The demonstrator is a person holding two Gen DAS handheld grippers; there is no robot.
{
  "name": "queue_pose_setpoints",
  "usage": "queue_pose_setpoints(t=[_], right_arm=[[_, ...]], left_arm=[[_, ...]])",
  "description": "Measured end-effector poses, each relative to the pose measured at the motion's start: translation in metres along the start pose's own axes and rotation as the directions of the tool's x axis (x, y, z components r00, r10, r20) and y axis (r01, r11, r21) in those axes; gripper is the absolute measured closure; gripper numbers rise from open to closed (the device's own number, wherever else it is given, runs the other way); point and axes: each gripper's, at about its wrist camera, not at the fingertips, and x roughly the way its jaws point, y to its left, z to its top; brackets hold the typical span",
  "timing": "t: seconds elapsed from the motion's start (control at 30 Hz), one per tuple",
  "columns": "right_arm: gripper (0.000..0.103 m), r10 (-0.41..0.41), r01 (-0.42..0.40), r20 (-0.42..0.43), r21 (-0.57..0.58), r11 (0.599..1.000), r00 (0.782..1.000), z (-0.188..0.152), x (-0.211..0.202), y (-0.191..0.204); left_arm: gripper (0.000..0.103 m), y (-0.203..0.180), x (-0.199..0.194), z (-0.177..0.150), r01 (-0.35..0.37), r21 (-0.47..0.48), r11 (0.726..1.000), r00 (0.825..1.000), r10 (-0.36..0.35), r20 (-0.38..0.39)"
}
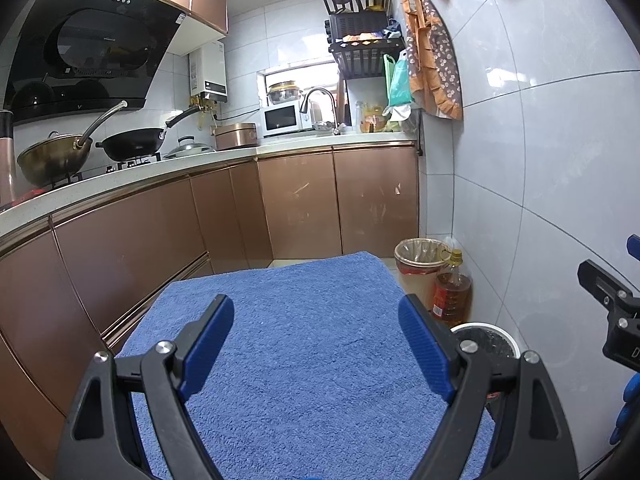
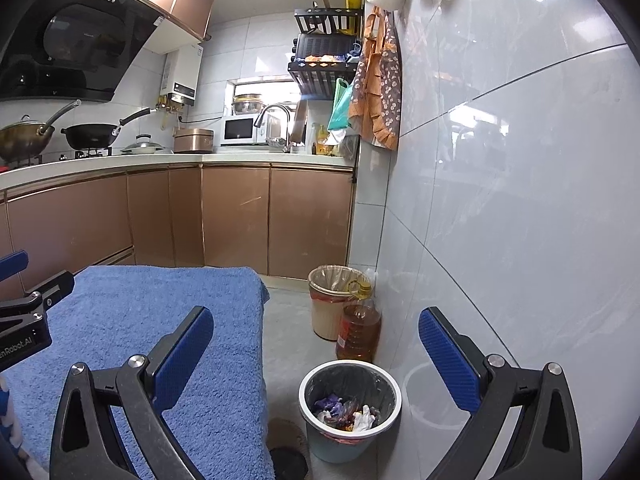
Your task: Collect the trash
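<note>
A small bin (image 2: 350, 410) with a black liner stands on the floor beside the blue towel-covered table (image 2: 140, 340); it holds crumpled wrappers and paper (image 2: 346, 412). Its rim also shows in the left wrist view (image 1: 486, 336). My right gripper (image 2: 316, 344) is open and empty, held above the table's right edge and the bin. My left gripper (image 1: 316, 340) is open and empty over the blue towel (image 1: 300, 340). No trash lies on the towel in either view.
A tan bin with a clear liner (image 2: 334, 300) and an oil bottle (image 2: 358, 328) stand by the tiled wall (image 2: 500, 200). Brown cabinets (image 2: 236, 216) and a counter with pans (image 1: 132, 144) run along the left and back.
</note>
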Motion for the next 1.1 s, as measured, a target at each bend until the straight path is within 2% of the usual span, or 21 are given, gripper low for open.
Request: queue_pose_setpoints(t=[1.1], right_arm=[[0.000, -0.017, 0.018, 0.018, -0.020, 1.000, 1.000, 0.000, -0.003, 0.002]], left_arm=[[0.019, 0.011, -0.006, -0.001, -0.014, -0.033, 0.999, 1.000, 0.014, 0.015]])
